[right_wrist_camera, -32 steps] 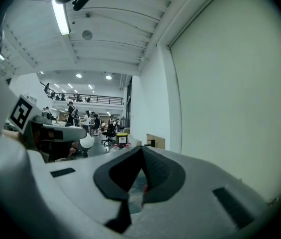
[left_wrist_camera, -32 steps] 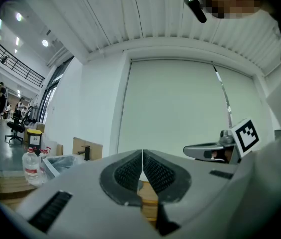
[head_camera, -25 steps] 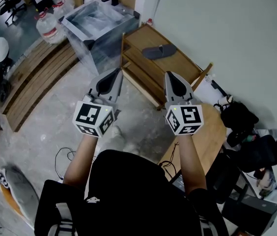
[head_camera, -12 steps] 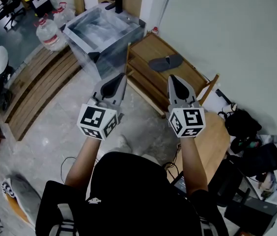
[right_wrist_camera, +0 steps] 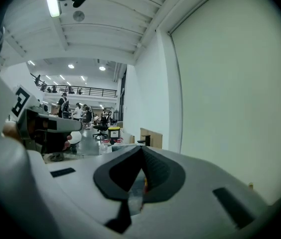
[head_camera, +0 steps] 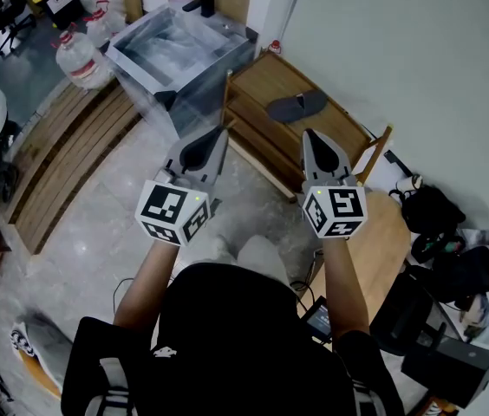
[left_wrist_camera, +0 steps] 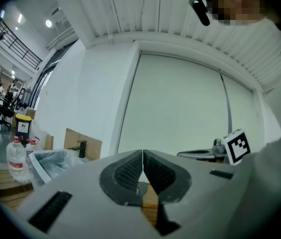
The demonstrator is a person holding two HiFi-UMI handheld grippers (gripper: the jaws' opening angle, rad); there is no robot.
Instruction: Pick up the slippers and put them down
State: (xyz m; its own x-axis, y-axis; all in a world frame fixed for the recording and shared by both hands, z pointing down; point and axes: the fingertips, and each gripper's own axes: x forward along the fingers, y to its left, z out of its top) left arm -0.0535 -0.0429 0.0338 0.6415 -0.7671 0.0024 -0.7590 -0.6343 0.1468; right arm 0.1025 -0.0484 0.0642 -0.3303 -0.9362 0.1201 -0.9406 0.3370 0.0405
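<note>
One grey slipper (head_camera: 296,107) lies on top of a low wooden shelf rack (head_camera: 262,81) against the white wall, seen in the head view. My left gripper (head_camera: 221,130) is held level over the floor, its tips just short of the rack's near corner post, jaws shut and empty. My right gripper (head_camera: 311,135) hangs beside it over the rack's front edge, a little short of the slipper, also shut with nothing in it. In the left gripper view the shut jaws (left_wrist_camera: 143,153) point at the wall; the right gripper view shows shut jaws (right_wrist_camera: 141,149) too. No second slipper is visible.
A plastic-wrapped cabinet with a black tap (head_camera: 179,46) stands left of the rack. Water jugs (head_camera: 75,55) and wooden pallets (head_camera: 62,146) lie further left. A round wooden table (head_camera: 374,250) and black bags (head_camera: 431,224) are at the right. People sit in the distant hall.
Both grippers have moved forward together towards the rack, and the slipper now sits closer to the right gripper's tips. Both stayed shut.
</note>
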